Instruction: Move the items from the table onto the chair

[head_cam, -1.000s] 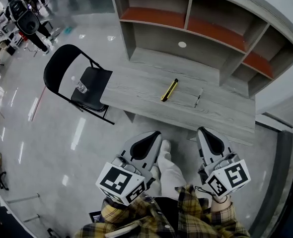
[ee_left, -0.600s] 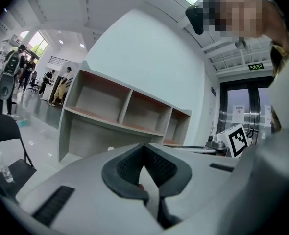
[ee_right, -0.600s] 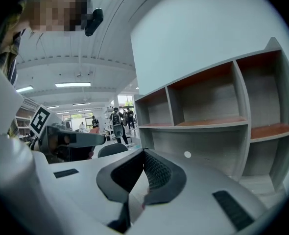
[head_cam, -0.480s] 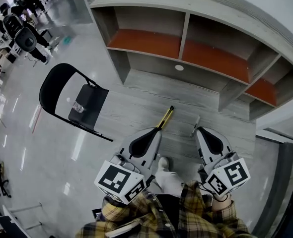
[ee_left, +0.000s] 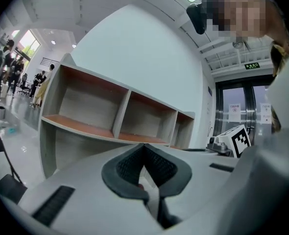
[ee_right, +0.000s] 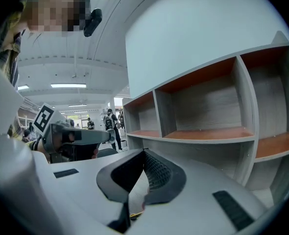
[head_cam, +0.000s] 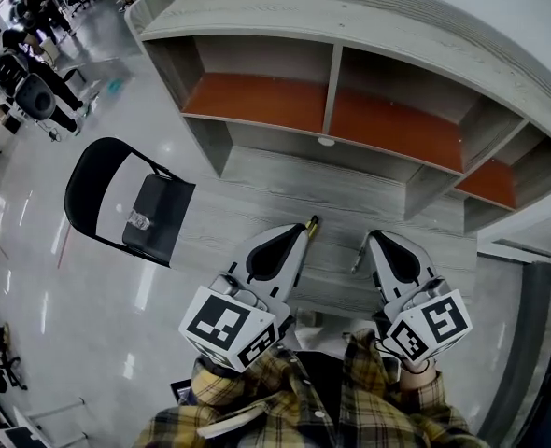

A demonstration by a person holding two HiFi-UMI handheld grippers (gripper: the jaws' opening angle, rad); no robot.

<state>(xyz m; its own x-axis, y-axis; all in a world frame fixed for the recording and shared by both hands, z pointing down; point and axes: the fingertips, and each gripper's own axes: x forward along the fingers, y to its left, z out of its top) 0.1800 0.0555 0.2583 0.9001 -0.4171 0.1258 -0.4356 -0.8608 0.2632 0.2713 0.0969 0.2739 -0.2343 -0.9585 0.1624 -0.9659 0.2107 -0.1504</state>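
Yellow tool (head_cam: 311,222) beyond left claw (head_cam: 300,235) (closed)

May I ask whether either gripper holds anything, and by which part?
Nothing is held: the left gripper and the right gripper are both shut and empty.

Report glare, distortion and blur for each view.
Head view: light streaks glare on the glossy floor, and the shelf unit bows from wide-angle distortion. Left gripper view: dark round vignette, window blown out. Right gripper view: same vignette, ceiling light bright, little blur.
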